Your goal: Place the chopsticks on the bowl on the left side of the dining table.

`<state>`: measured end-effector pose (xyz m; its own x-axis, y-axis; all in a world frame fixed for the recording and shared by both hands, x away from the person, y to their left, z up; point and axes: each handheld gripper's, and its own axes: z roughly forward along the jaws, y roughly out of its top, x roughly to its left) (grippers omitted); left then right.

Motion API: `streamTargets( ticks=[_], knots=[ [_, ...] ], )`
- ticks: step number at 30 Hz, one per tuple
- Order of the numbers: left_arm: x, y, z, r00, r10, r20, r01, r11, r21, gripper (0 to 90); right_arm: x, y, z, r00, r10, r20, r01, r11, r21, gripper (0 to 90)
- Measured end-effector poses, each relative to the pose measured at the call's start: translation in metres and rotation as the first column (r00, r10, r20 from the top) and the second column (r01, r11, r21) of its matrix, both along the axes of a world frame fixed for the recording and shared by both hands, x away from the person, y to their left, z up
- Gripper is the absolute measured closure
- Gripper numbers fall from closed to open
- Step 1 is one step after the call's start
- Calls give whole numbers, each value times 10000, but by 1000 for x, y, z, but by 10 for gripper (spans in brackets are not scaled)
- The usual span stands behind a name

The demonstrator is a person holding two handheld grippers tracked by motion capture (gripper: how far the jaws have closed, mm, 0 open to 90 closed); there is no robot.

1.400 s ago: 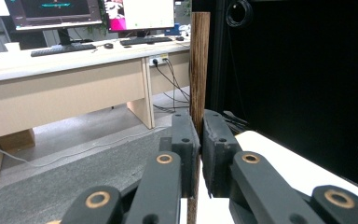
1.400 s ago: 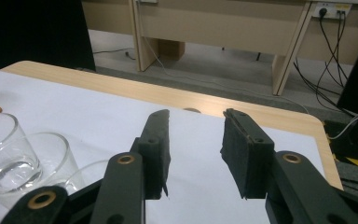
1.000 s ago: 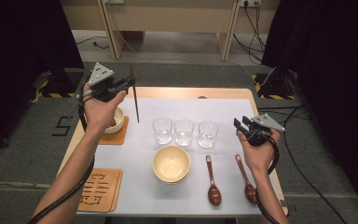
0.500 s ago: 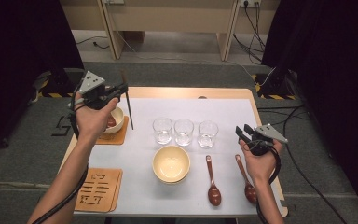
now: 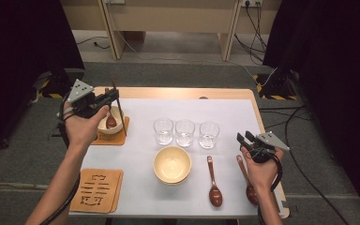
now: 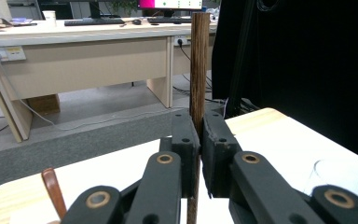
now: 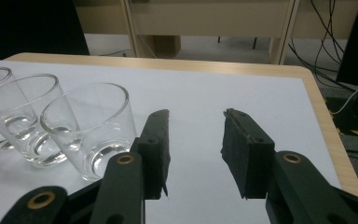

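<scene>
My left gripper (image 5: 112,96) is shut on a dark wooden stick (image 5: 121,118), which it holds nearly upright over the table's left side. In the left gripper view the stick (image 6: 198,70) rises between the closed jaws of the left gripper (image 6: 199,128). Below it stands a small bowl (image 5: 115,127) with a brown spoon (image 5: 110,122) in it, on an orange coaster (image 5: 98,139). My right gripper (image 5: 243,138) hovers open at the table's right side, above the handle of a brown spoon (image 5: 248,183). The right gripper (image 7: 196,140) holds nothing; bare white table shows between its jaws.
Three clear glasses (image 5: 163,130) (image 5: 184,132) (image 5: 209,134) stand in a row mid-table, the nearest glass (image 7: 93,130) just left of my right jaws. In front of them sits a cream bowl (image 5: 172,164), a second spoon (image 5: 214,185) beside it. A patterned orange coaster (image 5: 97,190) lies near left.
My left hand has carried the stick leftward and a little lower, to beside the small bowl. My right hand has sunk and drawn toward the near edge, jaws unchanged.
</scene>
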<state>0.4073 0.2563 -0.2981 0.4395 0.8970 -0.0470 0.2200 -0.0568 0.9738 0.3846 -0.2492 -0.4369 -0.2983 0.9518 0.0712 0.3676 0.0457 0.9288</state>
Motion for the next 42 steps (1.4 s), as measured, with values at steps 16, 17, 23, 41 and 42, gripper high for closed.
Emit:
streamTargets(
  ticks=[16, 17, 23, 41, 42],
  knots=[
    [-23, 26, -20, 9969, 710, -346, -710, 9975, 10, 836, -4, -1, -1, 10000, -11, -91, 11, 10000, 2, 612],
    [-23, 29, -23, 9961, 775, -430, -778, 9970, -33, 836, -5, -1, -1, 10000, -9, -98, 9, 10000, 11, 612],
    [-19, 44, -27, 9904, 1199, -690, -1209, 9926, -108, 836, -5, -1, 0, 10000, -27, -33, 27, 10000, 55, 612],
    [26, 68, -44, 9513, 2246, -2110, -2301, 9732, -14, 837, -5, 0, 0, 10000, 53, -62, -52, 9999, 88, 613],
    [30, 69, -45, 9466, 2368, -2190, -2402, 9707, 115, 837, -5, 0, 0, 10000, 31, -75, -30, 9999, 103, 613]
  ],
)
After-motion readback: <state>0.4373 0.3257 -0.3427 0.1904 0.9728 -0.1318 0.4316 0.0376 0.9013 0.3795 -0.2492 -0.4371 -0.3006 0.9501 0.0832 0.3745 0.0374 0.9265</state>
